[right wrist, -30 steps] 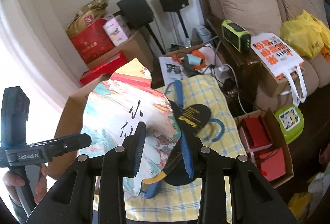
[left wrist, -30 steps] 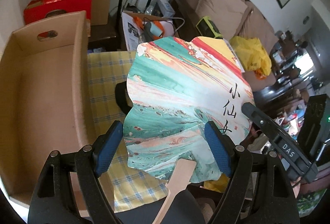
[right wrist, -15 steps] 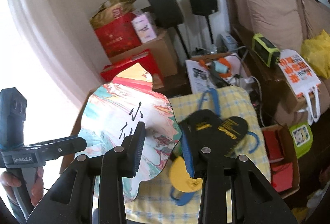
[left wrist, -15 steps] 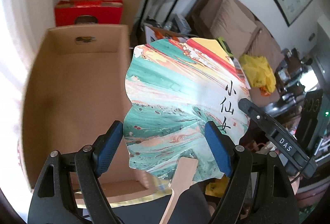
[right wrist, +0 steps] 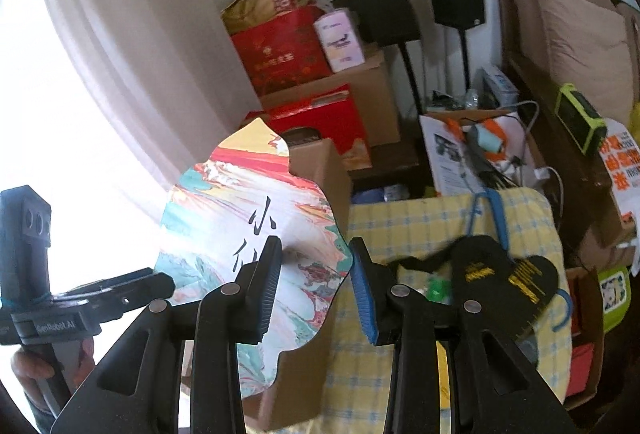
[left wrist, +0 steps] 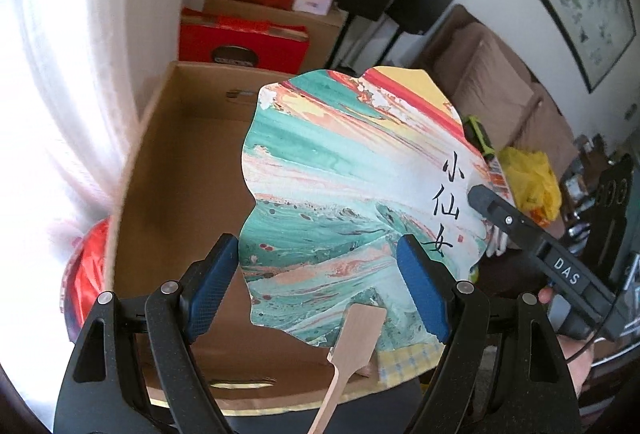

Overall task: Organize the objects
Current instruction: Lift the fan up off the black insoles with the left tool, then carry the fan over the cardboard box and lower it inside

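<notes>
A marbled green, red and yellow hand fan [left wrist: 352, 194] with black characters and a wooden handle [left wrist: 352, 338] hangs in the air over an open cardboard box [left wrist: 180, 170]. My left gripper [left wrist: 320, 290] is open, with the fan between and beyond its blue pads. My right gripper [right wrist: 316, 282] reaches in from the right; its black fingertip [left wrist: 480, 196] touches the fan's right edge. In the right wrist view the fan [right wrist: 248, 218] sits by the left finger and the jaws stand apart.
A black and yellow object [right wrist: 500, 274] with blue hangers lies on a yellow checked cloth [right wrist: 420, 226] to the right of the box. Red gift boxes [left wrist: 244, 42], cartons and speakers [right wrist: 384, 6] stand behind. A sofa [left wrist: 500, 90] is at the right.
The fan and both grippers have moved left from above the checked cloth to above the cardboard box. The black and yellow object has dropped away from the right gripper onto the cloth.
</notes>
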A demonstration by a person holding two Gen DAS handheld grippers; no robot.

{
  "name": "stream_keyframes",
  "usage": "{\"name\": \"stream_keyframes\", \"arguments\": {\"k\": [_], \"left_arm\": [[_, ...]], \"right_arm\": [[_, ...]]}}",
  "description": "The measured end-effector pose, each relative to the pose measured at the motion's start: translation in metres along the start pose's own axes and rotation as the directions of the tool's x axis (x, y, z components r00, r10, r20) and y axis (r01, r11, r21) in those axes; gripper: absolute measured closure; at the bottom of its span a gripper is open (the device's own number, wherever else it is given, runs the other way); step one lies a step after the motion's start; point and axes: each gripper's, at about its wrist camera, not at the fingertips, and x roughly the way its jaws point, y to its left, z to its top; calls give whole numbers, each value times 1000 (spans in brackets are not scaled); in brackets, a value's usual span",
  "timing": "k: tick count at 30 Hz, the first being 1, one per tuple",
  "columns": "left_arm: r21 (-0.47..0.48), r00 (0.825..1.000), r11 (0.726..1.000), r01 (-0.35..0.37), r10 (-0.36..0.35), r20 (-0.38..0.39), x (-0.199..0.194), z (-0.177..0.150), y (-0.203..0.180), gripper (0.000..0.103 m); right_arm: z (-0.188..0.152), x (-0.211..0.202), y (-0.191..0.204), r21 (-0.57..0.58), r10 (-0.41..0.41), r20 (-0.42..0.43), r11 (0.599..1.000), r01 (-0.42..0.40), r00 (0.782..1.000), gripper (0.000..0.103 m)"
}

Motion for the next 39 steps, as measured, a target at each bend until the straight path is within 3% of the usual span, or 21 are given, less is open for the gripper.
{"name": "stream_keyframes", "arguments": {"k": [19, 27, 39], "left_arm": [[-99, 1000, 995, -4, 6, 18, 24, 49, 61, 25], [-131, 999, 991, -27, 31, 25, 48, 69, 86, 25], [-120, 996, 989, -90, 92, 11, 89, 70, 99, 25]], "right_arm": [[54, 76, 33, -37, 5, -60, 999, -7, 998, 67], [70, 127, 25, 14, 75, -128, 997, -73, 989, 66], [83, 185, 26, -51, 52, -161, 997, -61, 986, 66]]}}
